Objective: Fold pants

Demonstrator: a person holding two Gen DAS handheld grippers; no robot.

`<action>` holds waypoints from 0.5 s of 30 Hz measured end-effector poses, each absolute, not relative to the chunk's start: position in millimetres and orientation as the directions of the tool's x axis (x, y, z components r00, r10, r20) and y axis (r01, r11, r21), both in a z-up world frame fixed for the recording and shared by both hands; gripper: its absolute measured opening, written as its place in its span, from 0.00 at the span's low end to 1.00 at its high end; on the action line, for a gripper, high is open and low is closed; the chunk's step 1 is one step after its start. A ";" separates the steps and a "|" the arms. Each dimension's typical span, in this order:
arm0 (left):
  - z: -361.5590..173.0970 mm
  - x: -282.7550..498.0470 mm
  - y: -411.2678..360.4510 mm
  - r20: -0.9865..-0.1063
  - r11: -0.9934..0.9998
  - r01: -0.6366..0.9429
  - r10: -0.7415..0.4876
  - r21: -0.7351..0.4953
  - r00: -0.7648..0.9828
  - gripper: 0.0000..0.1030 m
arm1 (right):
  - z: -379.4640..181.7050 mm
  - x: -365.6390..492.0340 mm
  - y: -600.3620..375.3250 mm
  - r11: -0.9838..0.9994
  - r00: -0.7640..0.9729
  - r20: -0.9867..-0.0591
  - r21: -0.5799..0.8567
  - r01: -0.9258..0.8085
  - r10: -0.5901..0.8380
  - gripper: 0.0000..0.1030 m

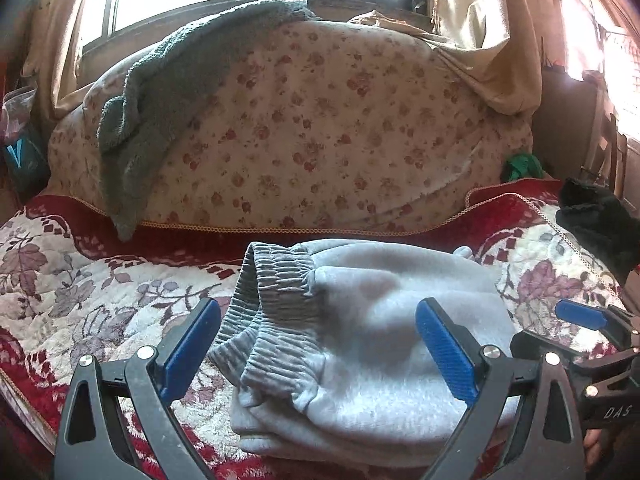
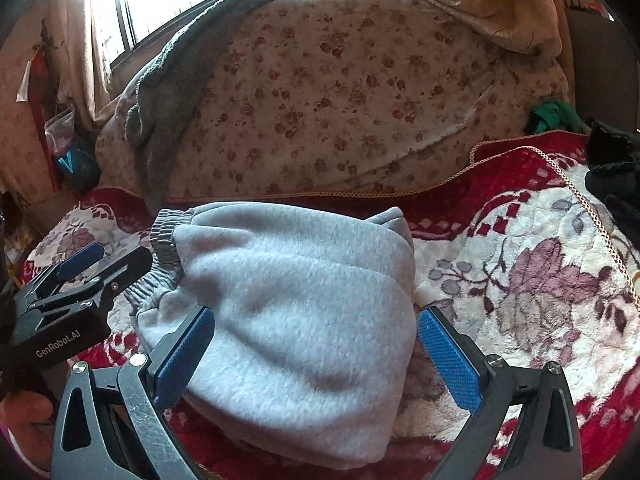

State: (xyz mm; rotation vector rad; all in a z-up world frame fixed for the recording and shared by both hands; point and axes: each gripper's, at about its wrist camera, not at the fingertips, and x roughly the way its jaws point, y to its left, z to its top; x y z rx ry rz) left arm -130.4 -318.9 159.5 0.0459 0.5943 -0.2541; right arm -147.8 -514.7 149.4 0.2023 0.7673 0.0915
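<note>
Grey fleece pants (image 1: 360,340) lie folded into a thick bundle on the red and white floral blanket (image 1: 80,292), their ribbed elastic waistband (image 1: 276,280) on the left. My left gripper (image 1: 318,312) hovers open just above the waistband end, holding nothing. The right wrist view shows the same pants (image 2: 296,320) with the waistband (image 2: 164,248) at their left edge. My right gripper (image 2: 316,326) is open and straddles the bundle's near part without gripping it. Each gripper appears at the edge of the other's view: the right one (image 1: 588,316), the left one (image 2: 80,264).
A large floral-covered cushion (image 1: 304,128) with a grey-green towel (image 1: 160,100) draped over it stands behind the pants. Dark clothing (image 1: 600,220) lies on the blanket at the right, a green item (image 1: 520,166) beyond. Windows and curtains are at the back.
</note>
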 end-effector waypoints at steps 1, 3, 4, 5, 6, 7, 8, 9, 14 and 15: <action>159.9 -131.5 -319.3 -0.559 0.968 0.250 -0.223 -0.030 0.799 0.95 | 148.8 -147.7 -514.6 0.976 0.716 -0.681 0.216 -0.008 0.156 1.00; 159.8 -132.9 -319.6 -0.559 0.968 0.249 -0.221 -0.027 0.799 0.95 | 147.2 -147.6 -515.6 0.974 0.714 -0.681 0.225 -0.005 0.161 1.00; 159.6 -132.7 -319.1 -0.559 0.969 0.248 -0.218 -0.024 0.800 0.95 | 146.5 -147.5 -516.5 0.973 0.713 -0.681 0.232 -0.003 0.164 1.00; 159.9 -133.3 -319.9 -0.559 0.970 0.243 -0.211 -0.018 0.802 0.95 | 145.9 -147.5 -517.5 0.972 0.713 -0.681 0.237 0.001 0.165 1.00; 160.2 -134.2 -320.2 -0.560 0.969 0.246 -0.214 -0.018 0.800 0.95 | 145.7 -147.5 -518.0 0.971 0.714 -0.681 0.239 0.003 0.165 1.00; 160.3 -134.3 -320.7 -0.560 0.969 0.247 -0.215 -0.019 0.800 0.95 | 145.4 -147.5 -518.4 0.970 0.713 -0.681 0.243 0.004 0.168 1.00; 160.4 -135.4 -321.1 -0.561 0.969 0.246 -0.215 -0.020 0.800 0.95 | 145.0 -147.3 -518.7 0.969 0.712 -0.681 0.245 0.003 0.170 1.00; 160.5 -135.1 -321.5 -0.561 0.969 0.245 -0.212 -0.018 0.800 0.95 | 144.9 -147.1 -518.7 0.969 0.712 -0.681 0.246 0.002 0.172 1.00; 159.2 -134.5 -321.2 -0.571 0.969 0.249 -0.208 -0.007 0.794 0.95 | 142.3 -146.0 -516.8 0.969 0.706 -0.685 0.248 -0.005 0.179 1.00; 158.7 -133.8 -321.3 -0.574 0.968 0.249 -0.210 -0.010 0.792 0.95 | 142.1 -146.0 -516.6 0.968 0.705 -0.686 0.249 -0.005 0.180 1.00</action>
